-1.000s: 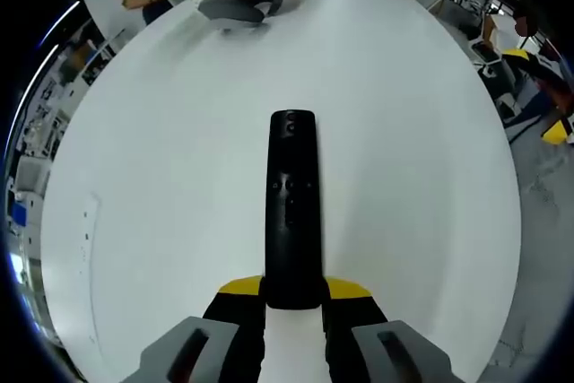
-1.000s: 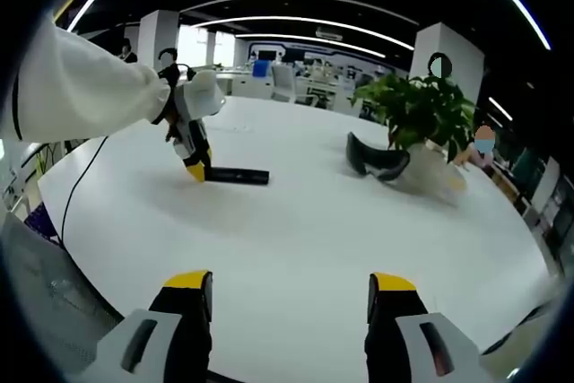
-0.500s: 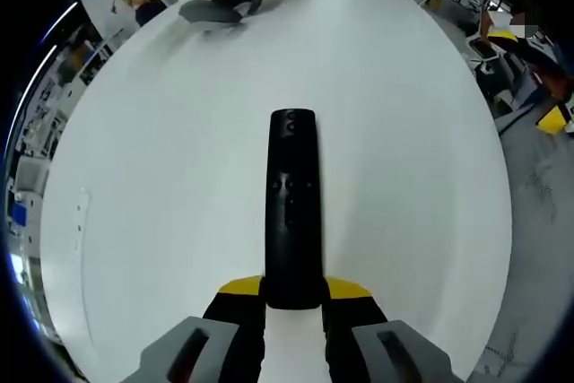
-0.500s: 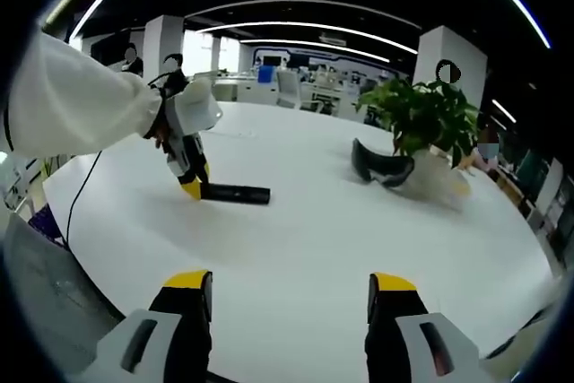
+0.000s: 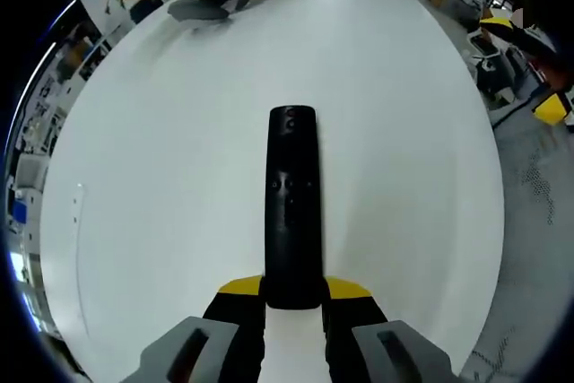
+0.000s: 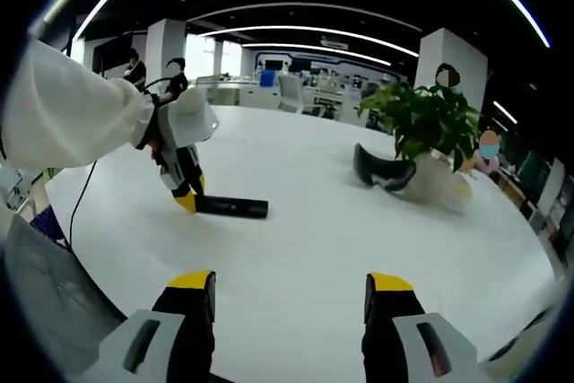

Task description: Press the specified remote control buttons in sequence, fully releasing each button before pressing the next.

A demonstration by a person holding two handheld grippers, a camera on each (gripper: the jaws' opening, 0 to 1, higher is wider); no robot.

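**Camera setup**

The left gripper view is aimed steeply down at the table (image 5: 404, 132) from close above, along the remote (image 5: 292, 208). The right gripper view is held low at the table (image 6: 296, 248) edge, facing level across it. The remote (image 6: 231, 207), plant (image 6: 421, 118) and table are shared by the 2 views.

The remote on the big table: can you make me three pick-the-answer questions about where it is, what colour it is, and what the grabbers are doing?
1. Where is the remote?
A. on the white table
B. on a chair
C. inside the plant pot

2. What colour is it?
A. red
B. black
C. white

3. What is the right gripper doing?
A. squeezing the remote
B. holding a cup
C. open, holding nothing

Answers: 1 A, it lies flat on the tabletop. 2 B, its whole body is black. 3 C, its jaws stand apart over bare table, while the left gripper is shut on the remote's end.
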